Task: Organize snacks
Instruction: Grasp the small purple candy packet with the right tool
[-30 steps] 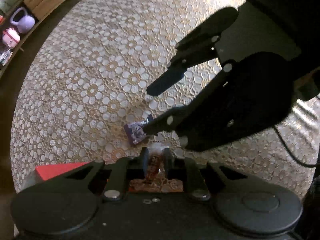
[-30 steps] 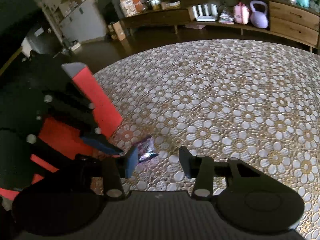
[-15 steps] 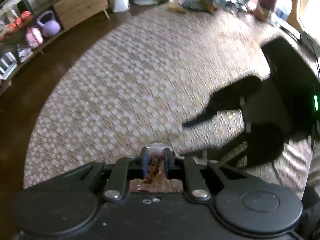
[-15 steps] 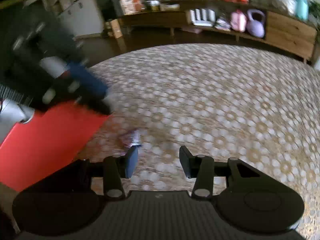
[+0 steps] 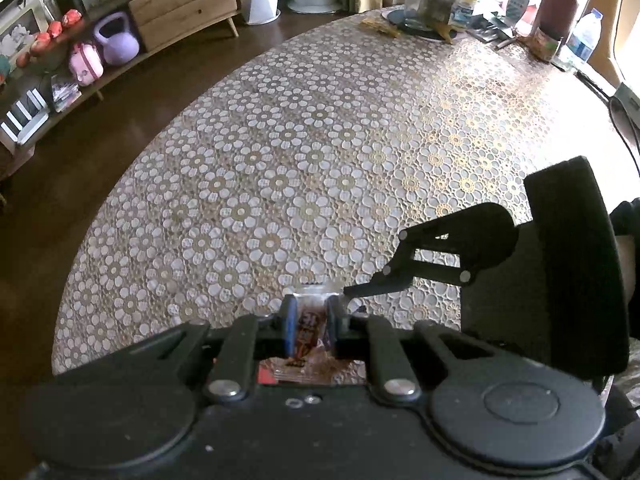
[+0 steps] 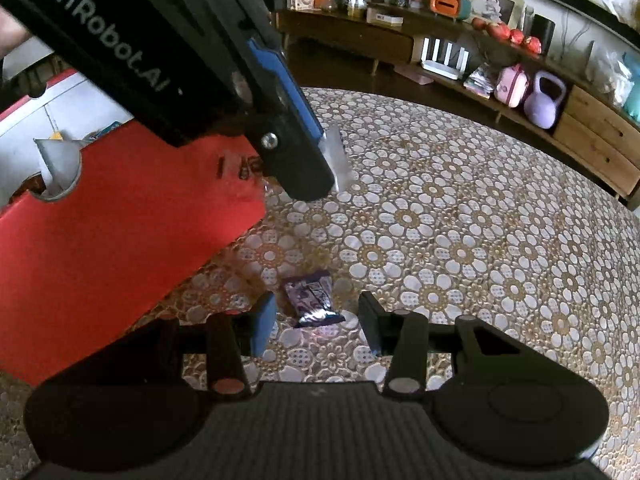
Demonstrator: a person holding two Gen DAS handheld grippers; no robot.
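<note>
My left gripper (image 5: 311,318) is shut on a brown and red snack packet (image 5: 307,332) and holds it well above the table. In the right wrist view the left gripper (image 6: 320,160) hangs over the edge of a red box (image 6: 100,240), with the packet's silver end (image 6: 337,156) sticking out past the fingers. My right gripper (image 6: 316,320) is open, low over the table, with a purple snack packet (image 6: 311,298) lying between its fingers. The right gripper also shows in the left wrist view (image 5: 360,290) at the right.
The table has a floral lace cloth (image 5: 280,160). Cups, bottles and packets (image 5: 480,12) stand at its far end. A low wooden sideboard (image 6: 520,80) with a purple kettlebell (image 6: 544,100) runs along the wall beyond the table.
My left gripper has lifted with the brown packet and swung up over the red box. My right gripper has moved in so that the purple packet lies between its open fingers.
</note>
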